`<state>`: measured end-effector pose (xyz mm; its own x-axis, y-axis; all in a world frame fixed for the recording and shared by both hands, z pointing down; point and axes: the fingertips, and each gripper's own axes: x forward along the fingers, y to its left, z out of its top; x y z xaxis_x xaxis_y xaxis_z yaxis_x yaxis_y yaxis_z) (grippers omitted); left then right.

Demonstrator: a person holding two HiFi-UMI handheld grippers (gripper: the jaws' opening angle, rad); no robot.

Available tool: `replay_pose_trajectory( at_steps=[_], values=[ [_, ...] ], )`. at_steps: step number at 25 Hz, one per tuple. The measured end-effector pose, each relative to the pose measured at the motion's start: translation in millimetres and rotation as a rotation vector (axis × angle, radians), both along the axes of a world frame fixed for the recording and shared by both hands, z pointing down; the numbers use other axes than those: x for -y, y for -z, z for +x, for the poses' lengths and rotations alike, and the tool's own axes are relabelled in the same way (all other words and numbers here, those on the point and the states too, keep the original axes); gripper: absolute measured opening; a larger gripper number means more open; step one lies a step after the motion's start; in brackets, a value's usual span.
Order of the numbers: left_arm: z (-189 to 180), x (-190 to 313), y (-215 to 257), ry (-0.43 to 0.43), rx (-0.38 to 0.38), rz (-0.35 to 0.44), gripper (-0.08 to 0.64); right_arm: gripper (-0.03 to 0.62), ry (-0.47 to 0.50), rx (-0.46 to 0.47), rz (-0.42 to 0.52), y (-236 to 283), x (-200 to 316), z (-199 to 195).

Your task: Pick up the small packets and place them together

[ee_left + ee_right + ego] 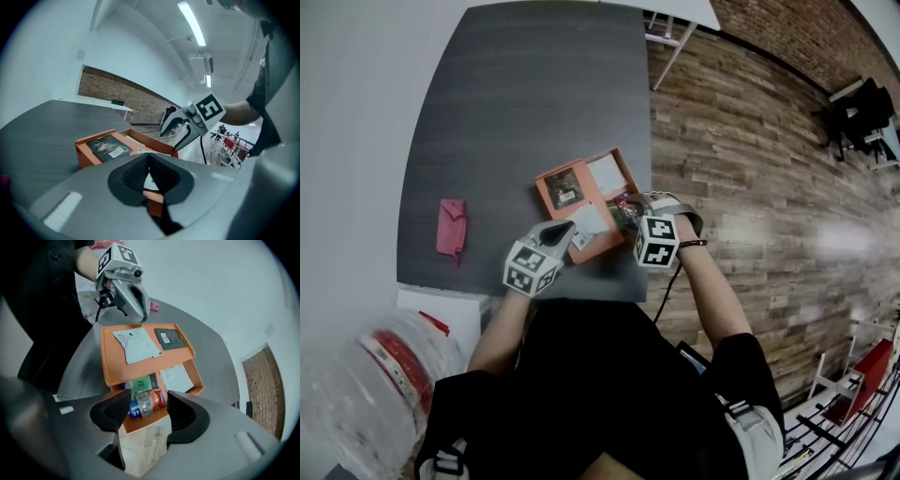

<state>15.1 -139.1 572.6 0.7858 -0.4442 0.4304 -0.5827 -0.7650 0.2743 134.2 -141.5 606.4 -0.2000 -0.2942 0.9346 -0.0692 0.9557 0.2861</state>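
An orange tray [600, 247] [108, 366] [86, 152] sits at the dark table's near right corner. Several small colourful packets [143, 398] [624, 208] lie bunched in its corner section. My right gripper [148, 395] [630, 210] [169, 141] hangs over them, pointing steeply down, open and apart from them. A white packet [137, 345] [587, 220], a dark packet [168, 337] [108, 146] and another white packet [177, 377] lie in other sections. My left gripper [149, 157] [566, 231] [140, 315] is at the tray's opposite edge, fingertips together, with nothing visibly pinched.
A pink item [450, 225] [153, 306] lies on the grey table [525, 94] to the left. The table's right edge [649, 141] drops to a wooden floor just beside the tray. A clear plastic bag [375, 375] and a white unit [441, 305] stand at lower left.
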Motion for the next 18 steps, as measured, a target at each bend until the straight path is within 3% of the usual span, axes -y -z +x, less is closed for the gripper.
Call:
replay_pose_trajectory(
  at_steps=[5,11,14,18],
  values=[
    [-1.6,-3.1,-7.1,0.003,0.005,-0.022,-0.002,0.242,-0.062,0.023,-0.026,-16.5,3.5,4.5],
    [-6.3,-5.5,-11.0,0.035,0.012,-0.048,-0.002,0.241,0.013,-0.037,-0.031,-33.9,16.2,7.1],
    [-8.8,-3.7,-13.0,0.054,0.012,-0.057,-0.002,0.206,0.050,-0.090,-0.023,-41.0,31.5,13.3],
    [-9.2,-3.6,-15.4,0.070,0.011,-0.070,-0.002,0.202,0.108,-0.173,-0.080,-55.4,37.5,20.3]
  ],
)
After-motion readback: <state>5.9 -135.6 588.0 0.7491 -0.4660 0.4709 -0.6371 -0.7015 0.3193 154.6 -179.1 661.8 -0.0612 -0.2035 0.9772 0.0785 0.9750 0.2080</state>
